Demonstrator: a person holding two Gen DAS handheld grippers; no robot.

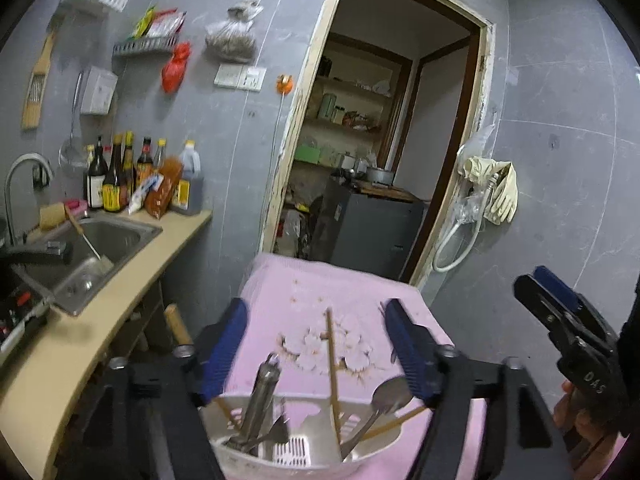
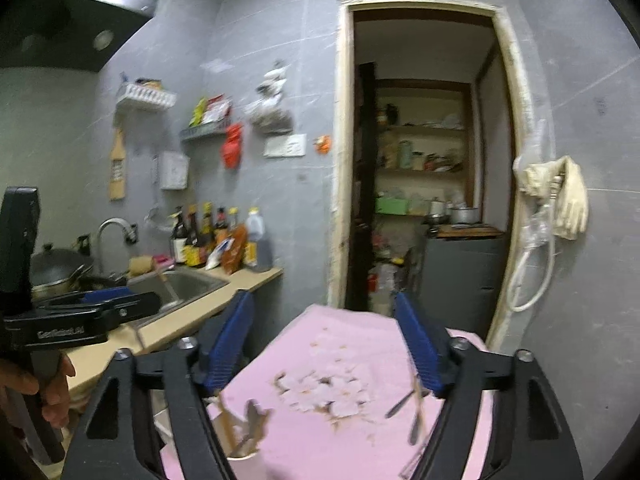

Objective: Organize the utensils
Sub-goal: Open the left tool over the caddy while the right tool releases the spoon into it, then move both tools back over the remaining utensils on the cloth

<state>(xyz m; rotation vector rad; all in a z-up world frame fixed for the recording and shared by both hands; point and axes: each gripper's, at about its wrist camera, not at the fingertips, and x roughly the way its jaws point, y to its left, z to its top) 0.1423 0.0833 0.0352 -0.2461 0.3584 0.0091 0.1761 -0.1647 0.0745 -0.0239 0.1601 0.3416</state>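
A white plastic utensil holder [image 1: 304, 450] stands on a pink cloth-covered table [image 1: 320, 300]. It holds wooden chopsticks [image 1: 332, 368], a metal spoon [image 1: 384, 400] and other metal utensils [image 1: 260, 400]. My left gripper [image 1: 316, 316] is open and empty, its blue fingers on either side above the holder. My right gripper [image 2: 324, 312] is open and empty above the table. In the right wrist view the holder [image 2: 246, 460] sits at the bottom left, and a metal utensil [image 2: 400, 402] lies on the cloth by the right finger. The right gripper [image 1: 536, 284] also shows at the right edge of the left wrist view.
A counter [image 1: 120, 300] with a steel sink [image 1: 104, 240] and several sauce bottles [image 1: 120, 176] runs along the left. An open doorway [image 1: 380, 140] to a pantry is straight ahead. Rubber gloves [image 1: 496, 188] and a hose hang on the right wall.
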